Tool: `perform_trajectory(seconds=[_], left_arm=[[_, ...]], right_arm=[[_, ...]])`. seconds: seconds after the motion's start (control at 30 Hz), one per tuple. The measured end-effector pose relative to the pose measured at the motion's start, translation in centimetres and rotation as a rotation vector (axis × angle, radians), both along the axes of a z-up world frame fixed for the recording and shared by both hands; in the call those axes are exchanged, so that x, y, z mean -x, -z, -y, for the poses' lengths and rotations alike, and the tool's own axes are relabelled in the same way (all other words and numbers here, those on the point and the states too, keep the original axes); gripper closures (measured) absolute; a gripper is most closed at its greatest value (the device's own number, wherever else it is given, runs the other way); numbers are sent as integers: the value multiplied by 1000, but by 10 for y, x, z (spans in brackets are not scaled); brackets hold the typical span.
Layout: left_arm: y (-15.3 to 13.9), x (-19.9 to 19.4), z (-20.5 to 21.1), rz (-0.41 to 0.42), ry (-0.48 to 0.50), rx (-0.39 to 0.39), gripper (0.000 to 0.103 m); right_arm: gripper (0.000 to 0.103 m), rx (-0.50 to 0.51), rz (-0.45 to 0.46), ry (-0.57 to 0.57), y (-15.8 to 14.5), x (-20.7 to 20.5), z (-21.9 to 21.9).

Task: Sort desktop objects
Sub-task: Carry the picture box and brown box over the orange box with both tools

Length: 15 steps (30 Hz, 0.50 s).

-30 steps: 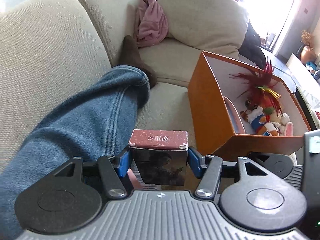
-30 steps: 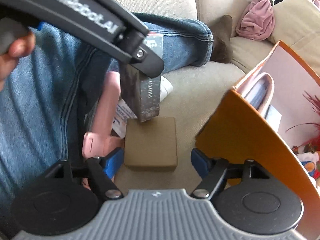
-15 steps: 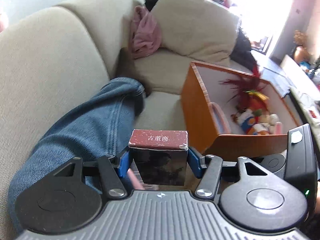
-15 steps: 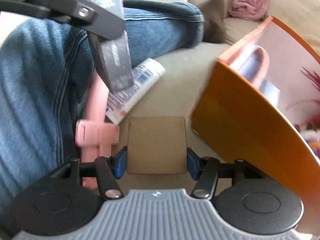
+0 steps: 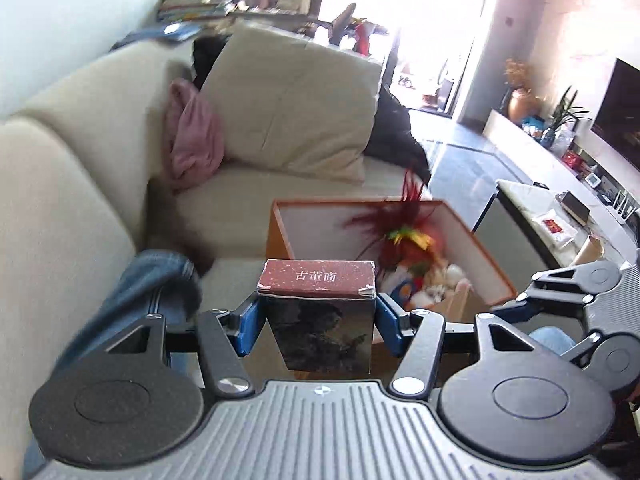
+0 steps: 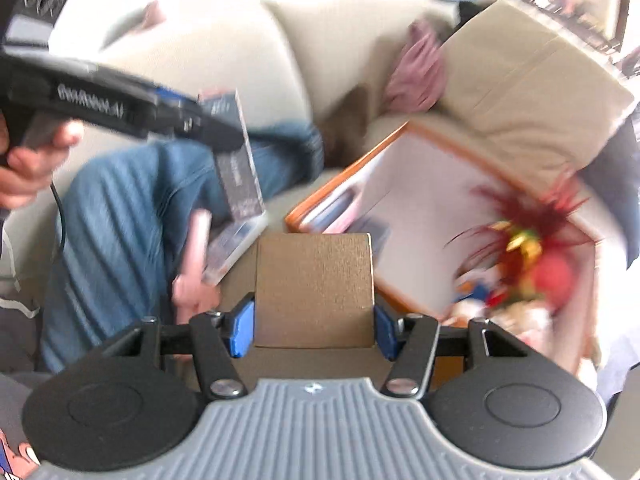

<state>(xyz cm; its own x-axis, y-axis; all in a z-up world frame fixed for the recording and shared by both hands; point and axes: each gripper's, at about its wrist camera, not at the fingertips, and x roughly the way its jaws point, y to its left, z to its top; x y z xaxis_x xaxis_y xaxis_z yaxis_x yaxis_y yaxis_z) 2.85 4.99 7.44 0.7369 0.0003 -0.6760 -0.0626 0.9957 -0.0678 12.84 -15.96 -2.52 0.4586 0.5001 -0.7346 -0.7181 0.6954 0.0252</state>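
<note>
From the left wrist view, my left gripper (image 5: pixel 316 320) was clamped on the dark box (image 5: pixel 320 320), both blue pads pressed against its sides. The box stood upright between them, its red top printed with white characters and a worn dark picture on the face toward the camera. Just past it sat the orange box (image 5: pixel 488 264), open at the top, pale inside, resting on the cream sofa (image 5: pixel 72 168). A toy with red feathers (image 5: pixel 404 236) lay inside it among some soft plush pieces I couldn't sort out. A pink cloth (image 5: pixel 192 140) was bunched against a big cushion (image 5: pixel 296 104) farther back. A denim leg (image 5: pixel 156 280) lay to the left of my jaws. At the right edge, part of my right gripper (image 5: pixel 576 292) showed, near the orange box.

From the right wrist view, blurred, my right gripper (image 6: pixel 314 324) was closed on the tan cardboard box (image 6: pixel 314 288), blue pads tight on both sides. The orange box (image 6: pixel 348 176) sat just ahead and to the right, the feathered toy (image 6: pixel 528 236) inside it. On the left, my left gripper (image 6: pixel 120 108) held the dark box (image 6: pixel 240 172) up above the denim leg (image 6: pixel 120 216). A pink tool (image 6: pixel 196 256) and a white tube (image 6: pixel 232 248) lay on the sofa beside the leg, below the dark box.
</note>
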Motion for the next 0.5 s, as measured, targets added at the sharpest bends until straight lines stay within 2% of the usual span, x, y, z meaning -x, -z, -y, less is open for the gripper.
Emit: perform_trajectory(seconds=[0.1, 0.27, 0.4, 0.5], left_arm=[[-9, -19, 6, 24, 44, -10, 35], [-10, -52, 23, 27, 147, -54, 35], [3, -76, 39, 5, 247, -70, 35], [18, -93, 47, -31, 316, -78, 35]], right_arm=[[43, -2, 42, 61, -11, -14, 8], [43, -4, 59, 143, -16, -39, 26], [43, -7, 49, 133, -11, -61, 28], [43, 4, 19, 84, -4, -75, 27]])
